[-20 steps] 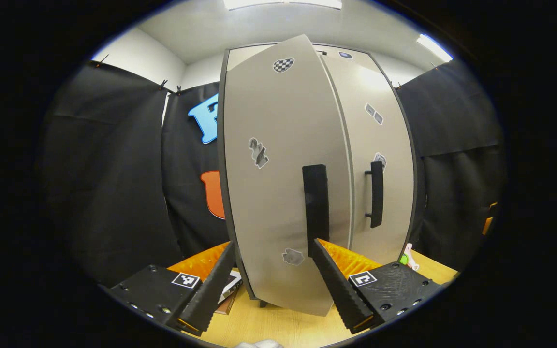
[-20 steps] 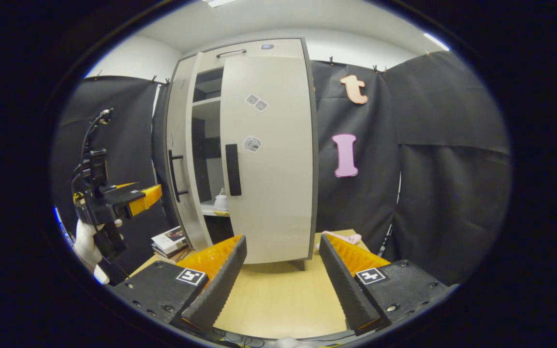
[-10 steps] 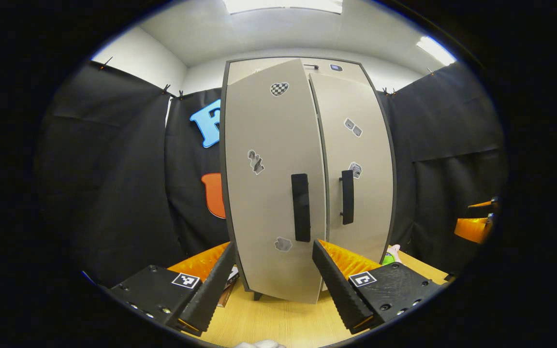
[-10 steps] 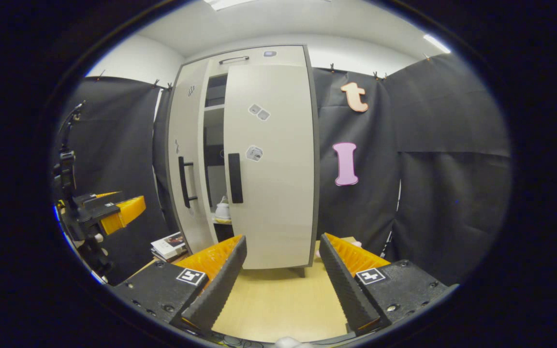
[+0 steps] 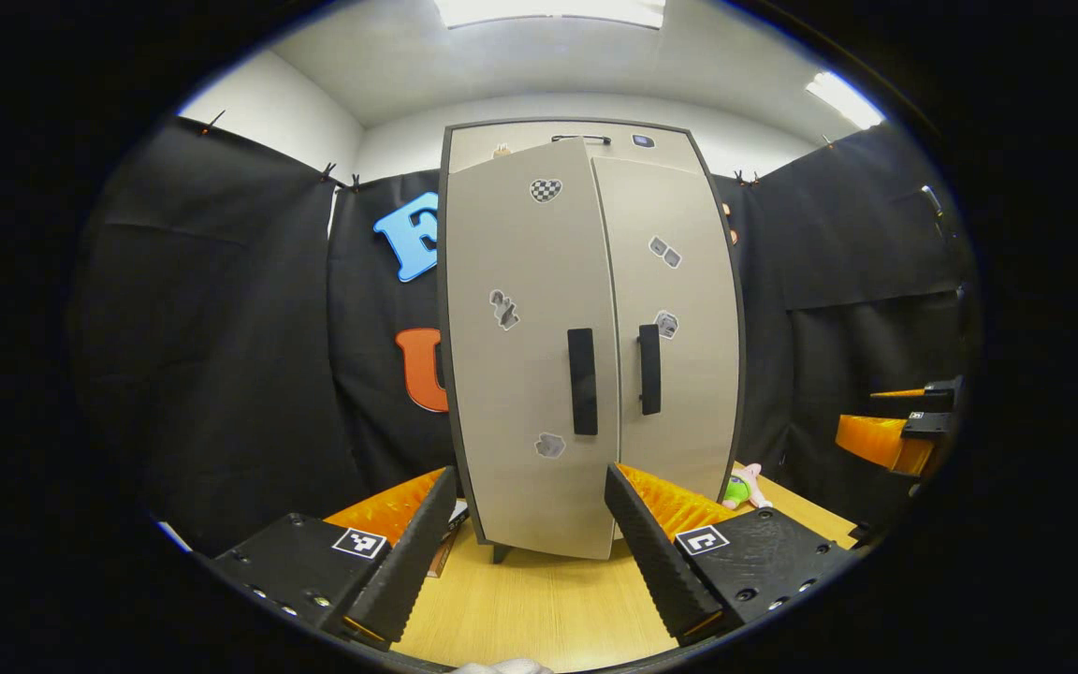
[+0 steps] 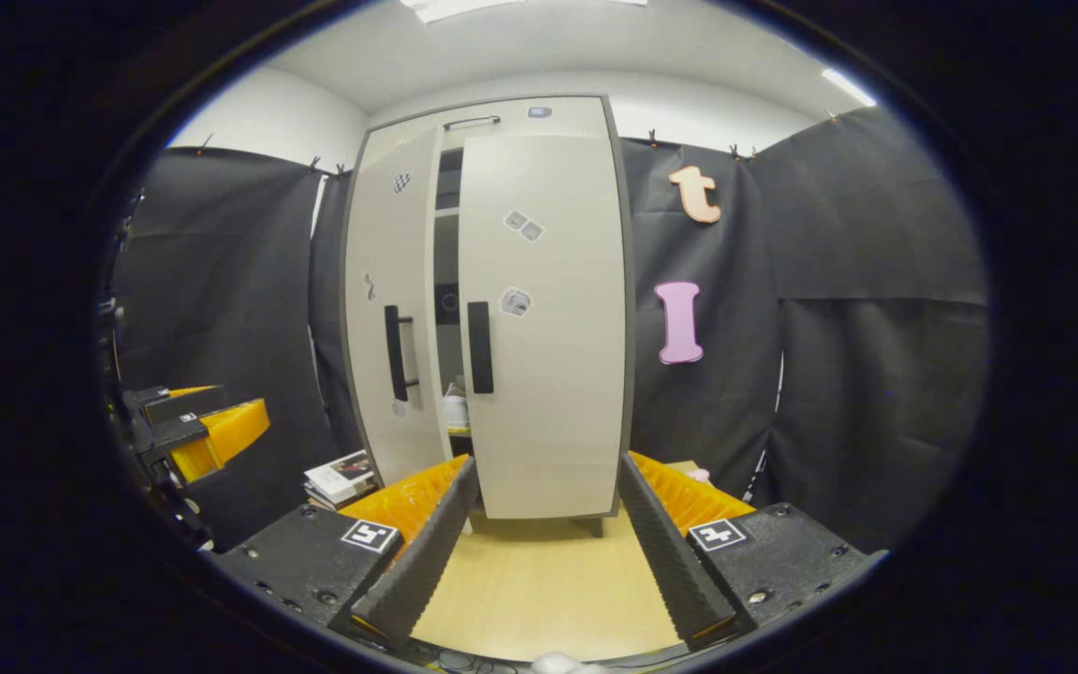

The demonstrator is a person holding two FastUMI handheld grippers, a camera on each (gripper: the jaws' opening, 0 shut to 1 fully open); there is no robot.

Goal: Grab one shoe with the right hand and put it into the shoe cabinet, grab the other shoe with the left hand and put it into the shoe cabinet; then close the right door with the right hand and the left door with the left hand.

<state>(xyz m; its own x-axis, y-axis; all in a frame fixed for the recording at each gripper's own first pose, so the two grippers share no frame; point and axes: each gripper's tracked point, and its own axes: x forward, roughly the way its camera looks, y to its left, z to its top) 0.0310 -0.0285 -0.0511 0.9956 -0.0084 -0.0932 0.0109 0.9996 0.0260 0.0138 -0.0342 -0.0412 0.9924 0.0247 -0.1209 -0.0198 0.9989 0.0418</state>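
No writing can be read anywhere. Small stickers on the doors and square black-and-white markers on each tool are too small to decode.

Left gripper view: the left tool point(image 5: 520, 524) has its fingers apart, with nothing between them, above the wooden surface point(image 5: 539, 613). Books point(image 5: 445, 552) lie at the cabinet's left foot. The cabinet point(image 5: 586, 328) stands upright on the surface, beige with a dark frame. The left door point(image 5: 520, 356) stands slightly ajar, its free edge forward of the right door point(image 5: 679, 318), which sits flush. Each door carries a black vertical handle; the two handles lie near the central seam. A small toy point(image 5: 743, 487) lies at the cabinet's right foot. The right tool point(image 5: 895, 426) shows at the far right edge.

Right gripper view: the left tool point(image 6: 193, 426) shows at the far left. The left door point(image 6: 389, 309) leaves a narrow gap beside the closed right door point(image 6: 544, 318); a pale shoe point(image 6: 455, 410) rests on a shelf inside the gap. The second shoe cannot be made out. The right tool point(image 6: 548, 534) has its fingers apart and empty.
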